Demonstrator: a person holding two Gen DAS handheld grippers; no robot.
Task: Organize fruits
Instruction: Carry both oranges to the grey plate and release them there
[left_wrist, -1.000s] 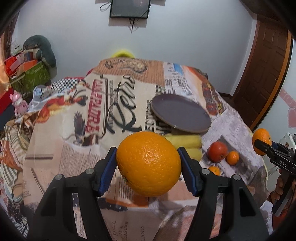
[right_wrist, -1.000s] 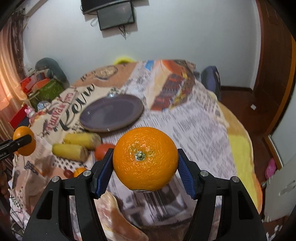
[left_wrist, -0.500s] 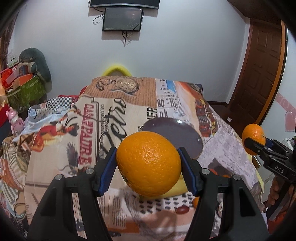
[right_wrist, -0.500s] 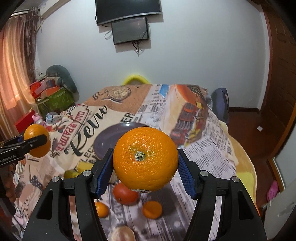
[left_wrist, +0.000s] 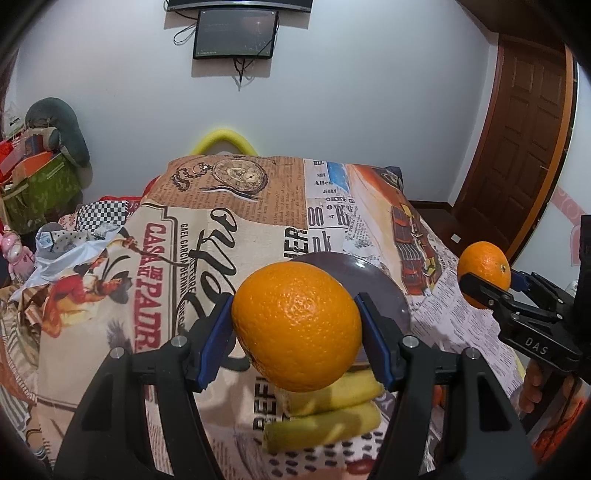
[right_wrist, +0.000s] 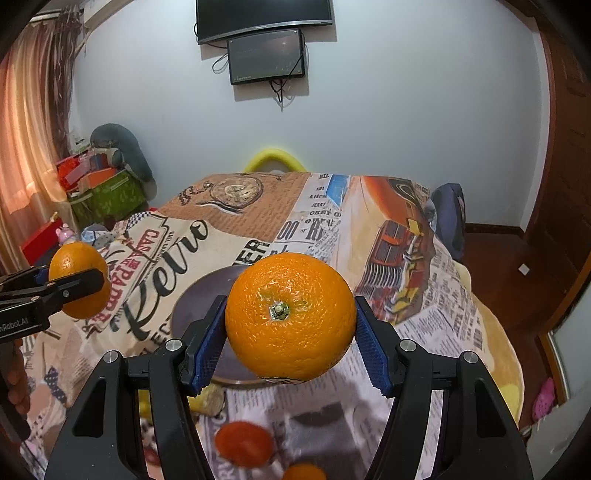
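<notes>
The left tool is clamped on an orange, its blue pads pressed against both sides, holding it in the air above the worktop's near edge. The right tool grips a second orange the same way, stem end facing the camera. Below them, by the near edge, lie two yellow bananas and a red tomato. Farther in, toward the middle of the printed cloth, sits a dark plate.

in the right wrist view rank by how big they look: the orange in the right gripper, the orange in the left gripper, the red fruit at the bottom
1. Right gripper's orange, nearest the camera.
2. Red fruit and left gripper's orange: look alike, unranked.
</notes>
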